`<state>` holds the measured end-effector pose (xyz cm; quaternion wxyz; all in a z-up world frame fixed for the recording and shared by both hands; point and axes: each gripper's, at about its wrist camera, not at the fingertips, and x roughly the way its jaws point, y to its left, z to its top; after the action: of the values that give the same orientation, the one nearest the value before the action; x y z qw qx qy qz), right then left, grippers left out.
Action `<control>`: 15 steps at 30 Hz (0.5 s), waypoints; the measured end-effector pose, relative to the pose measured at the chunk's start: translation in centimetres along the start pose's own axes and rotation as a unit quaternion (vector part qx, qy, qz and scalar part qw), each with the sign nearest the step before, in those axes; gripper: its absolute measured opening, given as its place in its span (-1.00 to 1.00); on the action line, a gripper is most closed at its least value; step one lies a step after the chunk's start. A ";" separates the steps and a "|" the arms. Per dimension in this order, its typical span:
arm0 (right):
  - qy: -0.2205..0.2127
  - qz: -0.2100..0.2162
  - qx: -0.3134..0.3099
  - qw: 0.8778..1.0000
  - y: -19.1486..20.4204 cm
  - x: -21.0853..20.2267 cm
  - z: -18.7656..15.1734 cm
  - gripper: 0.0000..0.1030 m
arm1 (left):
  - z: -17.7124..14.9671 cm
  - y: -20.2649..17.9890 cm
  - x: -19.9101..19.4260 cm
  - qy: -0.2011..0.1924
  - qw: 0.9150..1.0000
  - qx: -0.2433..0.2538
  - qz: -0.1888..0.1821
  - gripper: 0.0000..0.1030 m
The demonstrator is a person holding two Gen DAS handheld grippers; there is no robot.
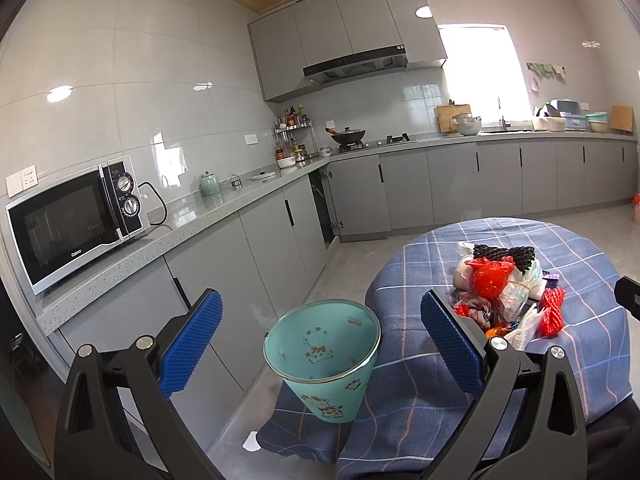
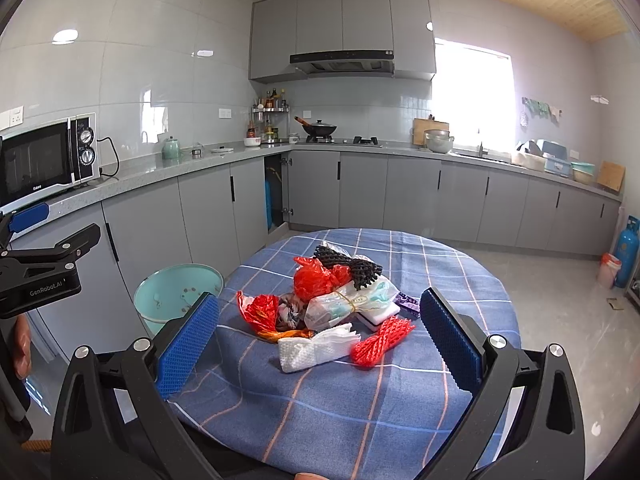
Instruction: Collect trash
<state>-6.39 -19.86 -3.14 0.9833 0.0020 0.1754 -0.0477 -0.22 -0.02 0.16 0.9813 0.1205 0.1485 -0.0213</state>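
Trash (image 2: pixel 332 304) lies heaped at the middle of the round table (image 2: pixel 320 420), the teal bin (image 1: pixel 322 352) standing on the floor beside the table's left edge. Bags, foam netting and paper look light, soft and crushable; pinch a bunched end. Left gripper (image 1: pixel 322 344) and right gripper (image 2: pixel 320 340) both gape wide, holding nothing.

The left hand-held gripper (image 1: pixel 320 344) hangs level with its blue-padded fingers (image 1: pixel 192 336) spread wide, holding nothing. The right hand-held gripper (image 2: pixel 318 344) is equally wide apart and empty, with the left hand-held gripper off to its left.
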 end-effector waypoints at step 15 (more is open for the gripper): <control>0.001 0.001 0.002 1.000 -0.1 0.1 -0.1 0.92 | 0.0 -0.1 0.0 0.001 1.000 0.003 -0.002 0.90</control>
<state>-6.32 -19.99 -3.23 0.9832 0.0038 0.1765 -0.0468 -0.19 -0.12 0.17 0.9808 0.1229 0.1497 -0.0237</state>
